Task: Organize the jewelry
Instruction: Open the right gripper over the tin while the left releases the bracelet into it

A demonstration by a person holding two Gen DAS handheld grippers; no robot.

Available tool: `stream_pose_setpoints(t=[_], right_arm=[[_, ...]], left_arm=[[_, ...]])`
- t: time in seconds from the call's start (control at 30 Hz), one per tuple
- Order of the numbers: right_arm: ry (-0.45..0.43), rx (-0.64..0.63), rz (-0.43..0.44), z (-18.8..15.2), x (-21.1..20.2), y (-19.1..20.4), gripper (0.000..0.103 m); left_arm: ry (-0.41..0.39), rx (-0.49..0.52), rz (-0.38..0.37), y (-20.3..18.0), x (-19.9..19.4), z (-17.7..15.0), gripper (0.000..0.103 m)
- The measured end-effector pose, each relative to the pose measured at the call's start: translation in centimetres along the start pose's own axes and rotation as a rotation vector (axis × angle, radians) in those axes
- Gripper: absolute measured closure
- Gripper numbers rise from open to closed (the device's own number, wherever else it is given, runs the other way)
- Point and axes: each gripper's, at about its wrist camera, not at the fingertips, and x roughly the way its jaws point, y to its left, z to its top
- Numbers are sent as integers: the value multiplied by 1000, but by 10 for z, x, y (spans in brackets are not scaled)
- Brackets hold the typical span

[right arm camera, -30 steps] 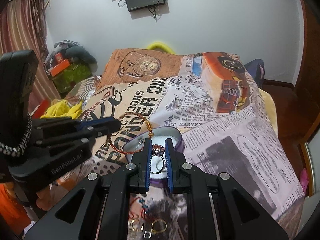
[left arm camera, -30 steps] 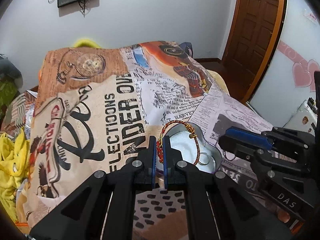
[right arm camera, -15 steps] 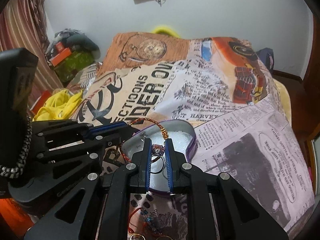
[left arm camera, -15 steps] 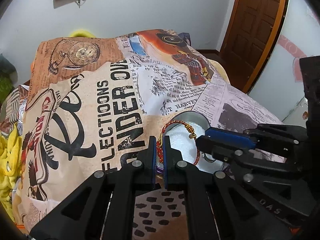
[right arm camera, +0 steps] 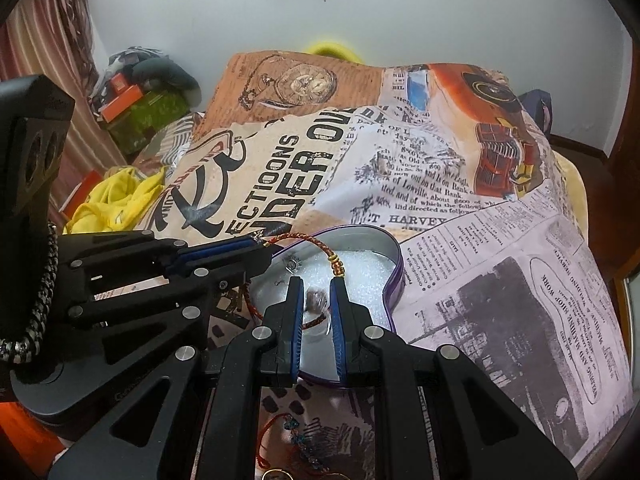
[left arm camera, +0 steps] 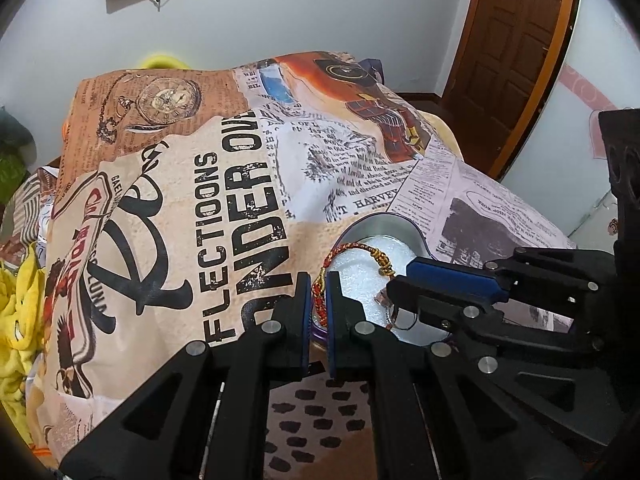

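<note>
Holding both pieces over the tin (right arm camera: 394,256), we are mid-deposit. Our left gripper (left arm camera: 319,300) is clamped on the bracelet (left arm camera: 352,247) — its red-and-gold cord arches over the tin's white lining. Our right gripper (right arm camera: 316,304) is spread a little around the ring (right arm camera: 316,300); its stone looks blurred between the fingers, so we judge it is just being let go, though we cannot tell whether it touches the lining. Already inside lies a small earring (right arm camera: 293,265). Left on the bed (right arm camera: 500,300), in front of the tin — a beaded bracelet (right arm camera: 298,438) and a gold ring at the picture's bottom edge.
</note>
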Motion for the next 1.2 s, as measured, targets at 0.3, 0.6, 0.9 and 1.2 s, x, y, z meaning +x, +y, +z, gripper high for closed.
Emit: stream_pose_setpoints(t=[0.3,0.6,0.9,1.2], right_arm=[[13,-7,-17,-2,-9,5,91],[-18,-8,-41,-7,-38,10,87],[-52,20,-50,-22,-69,12,87],[-60,37,-82,-42,-88,7,87]], left_arm=[[-9,16,5,-4,-16,-3,97],[-58,24,25,-11,-52,-7,77],[-82,37,34,-23,-86,-20,72],[-61,46,20,-36,-101,-40,68]])
